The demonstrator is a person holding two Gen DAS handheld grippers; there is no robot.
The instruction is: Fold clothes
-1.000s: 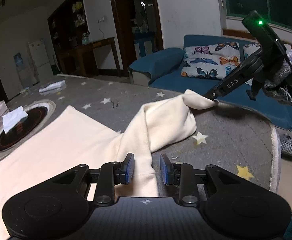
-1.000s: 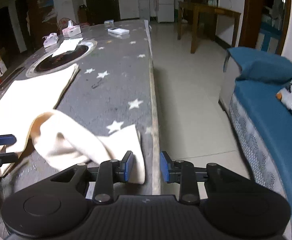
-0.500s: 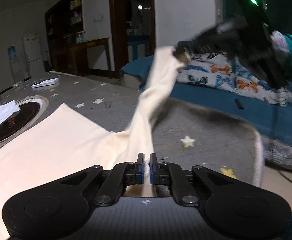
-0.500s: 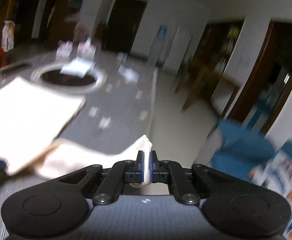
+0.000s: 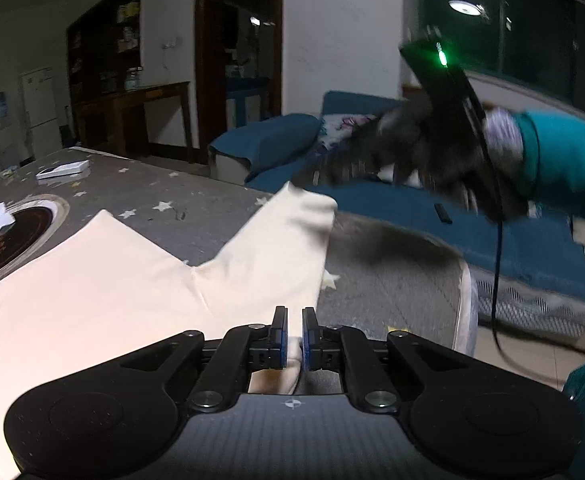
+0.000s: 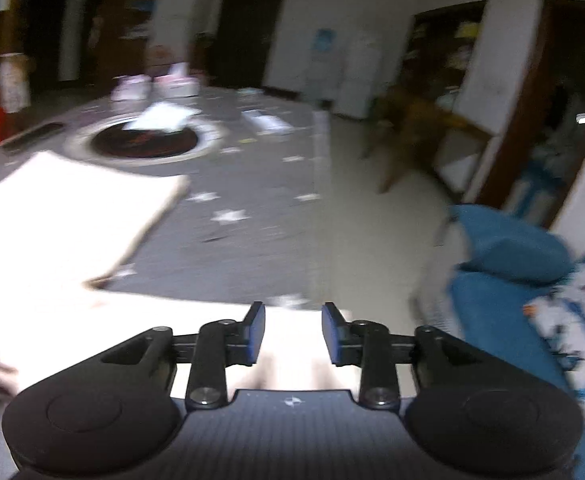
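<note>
Pinching the cream garment [image 5: 140,280], left claw [image 5: 294,334]; right claw [image 6: 292,334] spread.

left gripper [image 5: 295,334]: low at the near edge of its own view, fingers [image 5: 279,338] drawn almost together, a fold of cream cloth pinched between the blue pads.
right gripper [image 6: 293,334]: fingers [image 6: 255,333] spread well apart, nothing between the blue pads; the cream cloth lies under them, contact hard to judge through the blur.
right gripper, seen from the left wrist [image 5: 448,120]: raised above the far tip of the cloth, blurred, a green light on its black body.
right hand [image 5: 500,140]: in a pale knit glove, wrapped around the gripper's handle.
right forearm [image 5: 564,164]: teal sleeve, reaching in from the right edge.
</note>
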